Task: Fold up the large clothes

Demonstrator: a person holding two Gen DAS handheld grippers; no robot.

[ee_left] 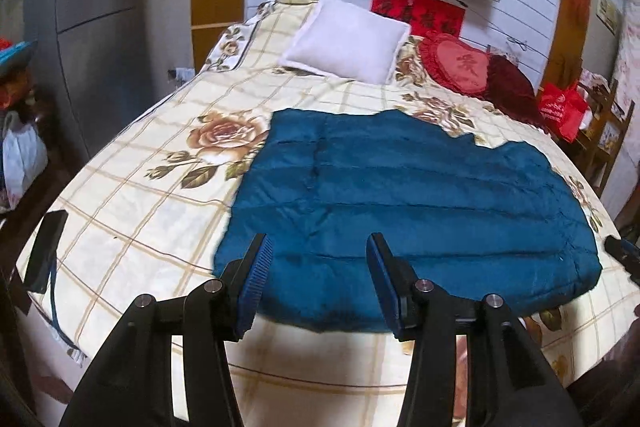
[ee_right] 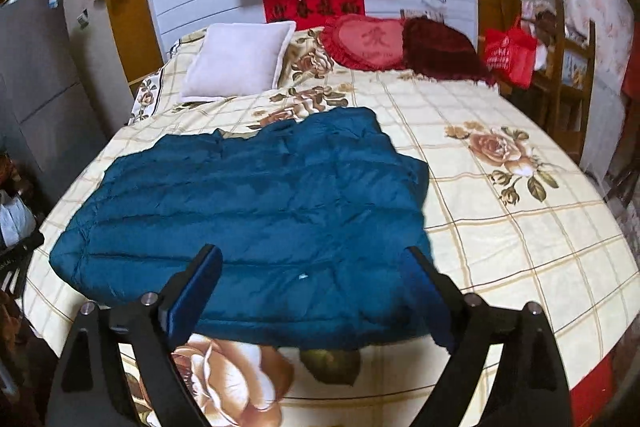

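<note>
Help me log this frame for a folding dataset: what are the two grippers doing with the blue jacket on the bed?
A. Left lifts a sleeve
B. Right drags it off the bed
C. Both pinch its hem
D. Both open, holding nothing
D: the left gripper and right gripper both stand open and empty, while the blue jacket lies spread on the bedspread.

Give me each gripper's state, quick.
Left gripper: open, holding nothing, above the blue jacket.
Right gripper: open, holding nothing.
</note>
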